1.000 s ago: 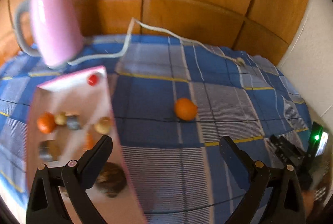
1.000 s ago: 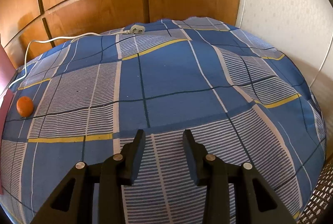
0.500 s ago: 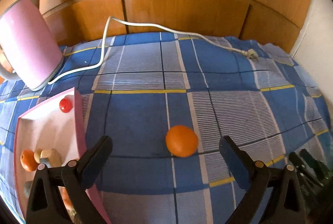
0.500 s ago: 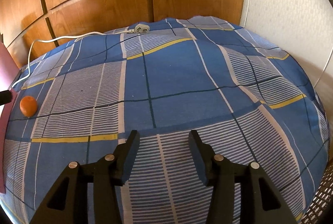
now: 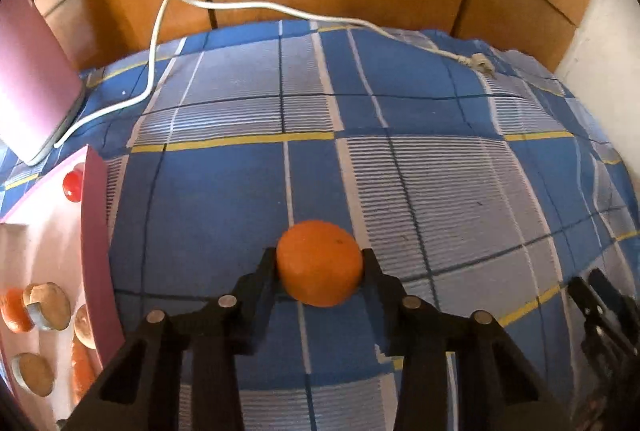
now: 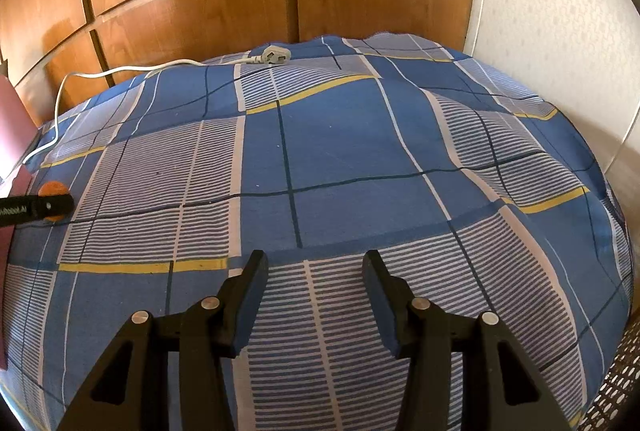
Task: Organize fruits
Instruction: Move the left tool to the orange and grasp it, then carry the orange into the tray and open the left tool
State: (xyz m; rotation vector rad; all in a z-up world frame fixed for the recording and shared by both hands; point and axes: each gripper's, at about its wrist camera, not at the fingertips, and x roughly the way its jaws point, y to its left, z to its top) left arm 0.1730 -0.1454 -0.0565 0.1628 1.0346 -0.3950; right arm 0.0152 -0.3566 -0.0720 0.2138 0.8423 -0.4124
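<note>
— what has been moved? — left gripper (image 5: 320,263) was brought down and its jaws just closed on the orange (image 5: 319,263), on the blue cloth (image 5: 440,191).
— right gripper (image 6: 316,271)? — held apart, empty.

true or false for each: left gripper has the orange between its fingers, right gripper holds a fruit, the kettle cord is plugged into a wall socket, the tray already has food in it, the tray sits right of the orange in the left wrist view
1. The left gripper has the orange between its fingers. True; its jaws have just been closing and both pads touch the fruit.
2. The right gripper holds a fruit. False; it is open over the bare blue checked cloth.
3. The kettle cord is plugged in. False; its plug lies loose on the cloth.
4. The pink tray already has food in it. True.
5. The tray sits right of the orange. False; it is on the left.
</note>
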